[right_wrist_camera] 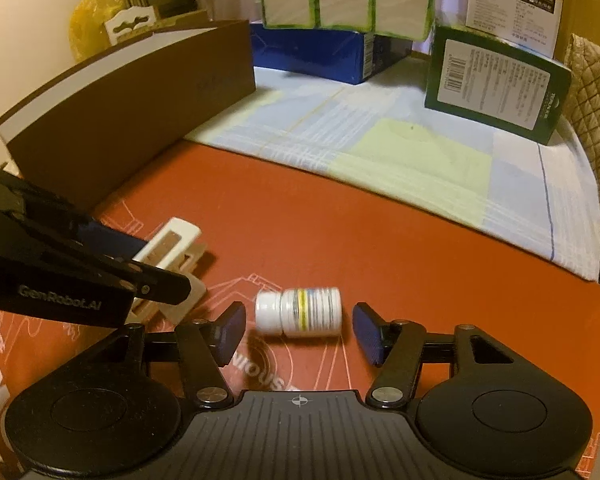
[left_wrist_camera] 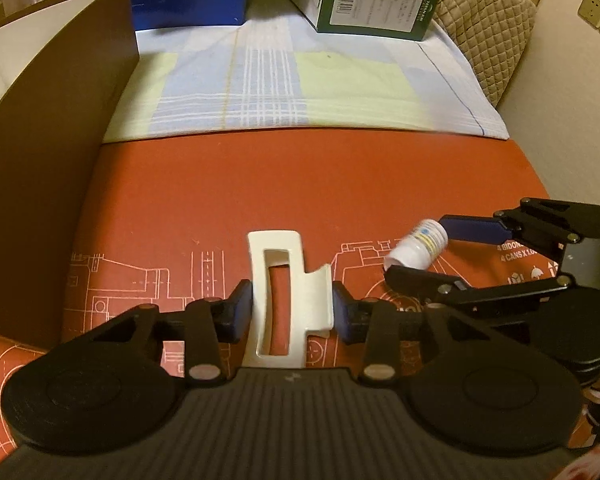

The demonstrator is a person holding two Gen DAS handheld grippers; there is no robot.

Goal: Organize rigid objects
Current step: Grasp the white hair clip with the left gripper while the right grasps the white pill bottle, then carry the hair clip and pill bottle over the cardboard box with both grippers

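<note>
A red printed mat (left_wrist_camera: 300,184) covers the near half of the table, a pale checked cloth (left_wrist_camera: 284,92) the half toward 12 o'clock. A long brown box (right_wrist_camera: 124,116) stands along the mat's 9 o'clock edge; a blue box (right_wrist_camera: 324,56) and a green box (right_wrist_camera: 496,92) sit on the cloth at 12 and 1 o'clock. The left gripper (left_wrist_camera: 292,308) brackets a white hair claw clip (left_wrist_camera: 288,300), pads at its sides; whether they press it cannot be told. At the clip's 3 o'clock, the right gripper (right_wrist_camera: 300,328) stands spread around a small white bottle (right_wrist_camera: 300,312) lying on its side, pads clear of it.
</note>
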